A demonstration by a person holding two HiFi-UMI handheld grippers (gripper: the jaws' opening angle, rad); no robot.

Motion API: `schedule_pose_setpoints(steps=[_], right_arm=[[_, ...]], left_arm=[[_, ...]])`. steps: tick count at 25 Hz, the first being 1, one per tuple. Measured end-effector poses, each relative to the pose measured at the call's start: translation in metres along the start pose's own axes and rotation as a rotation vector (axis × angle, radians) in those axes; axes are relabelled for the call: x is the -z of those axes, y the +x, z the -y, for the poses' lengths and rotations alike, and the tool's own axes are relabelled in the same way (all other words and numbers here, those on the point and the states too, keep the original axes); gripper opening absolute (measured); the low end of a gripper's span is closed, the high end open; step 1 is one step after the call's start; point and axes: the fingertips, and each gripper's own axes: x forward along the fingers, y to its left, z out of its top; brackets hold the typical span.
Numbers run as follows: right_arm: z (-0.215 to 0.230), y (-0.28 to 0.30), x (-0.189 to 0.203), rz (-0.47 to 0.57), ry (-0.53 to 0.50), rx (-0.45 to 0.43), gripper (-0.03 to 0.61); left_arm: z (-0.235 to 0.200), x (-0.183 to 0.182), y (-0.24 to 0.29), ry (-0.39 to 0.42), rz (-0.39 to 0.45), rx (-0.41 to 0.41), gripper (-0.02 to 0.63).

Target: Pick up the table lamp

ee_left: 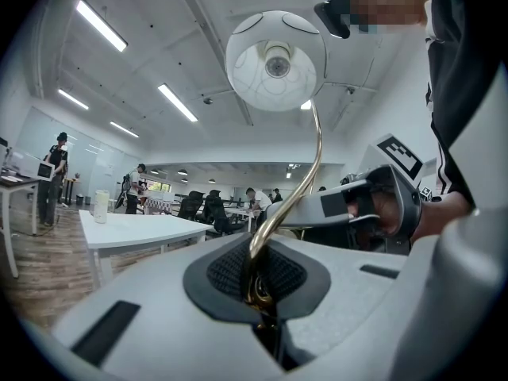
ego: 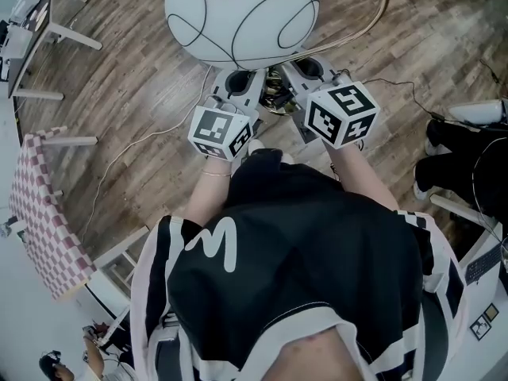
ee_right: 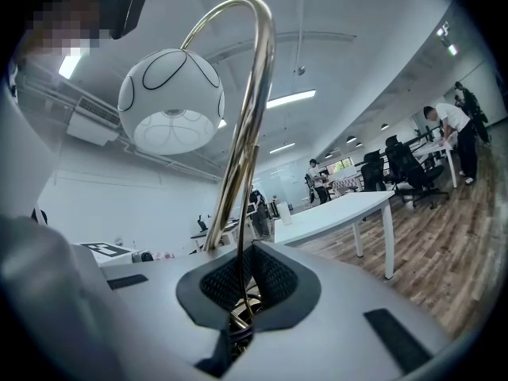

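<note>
The table lamp has a white globe shade [ego: 242, 14] with thin black lines and a curved brass stem [ego: 382, 10], and it is held up in the air. In the head view my left gripper [ego: 252, 94] and right gripper [ego: 292, 82] meet under the shade, and they hide the lamp's lower end. The left gripper view shows the shade [ee_left: 275, 60] overhead and the stem [ee_left: 305, 181] running down into my left gripper [ee_left: 258, 288], which is shut on it. In the right gripper view my right gripper [ee_right: 238, 308] is shut on the stem [ee_right: 246, 117] and a thin cord.
A cable [ego: 143, 145] trails over the wooden floor below. A checkered cloth [ego: 44, 205] lies at the left. White tables [ee_left: 135, 228] [ee_right: 349, 209], office chairs and several people stand further off in the room.
</note>
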Motion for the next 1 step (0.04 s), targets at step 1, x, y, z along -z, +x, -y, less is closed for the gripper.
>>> schedule_pose_setpoints(steps=[1], right_arm=[[0.0002, -0.0007, -0.0004, -0.001, 0.0, -0.001, 0.016]], left_arm=[[0.0007, -0.0003, 0.0002, -0.001, 0.0, -0.001, 0.005]])
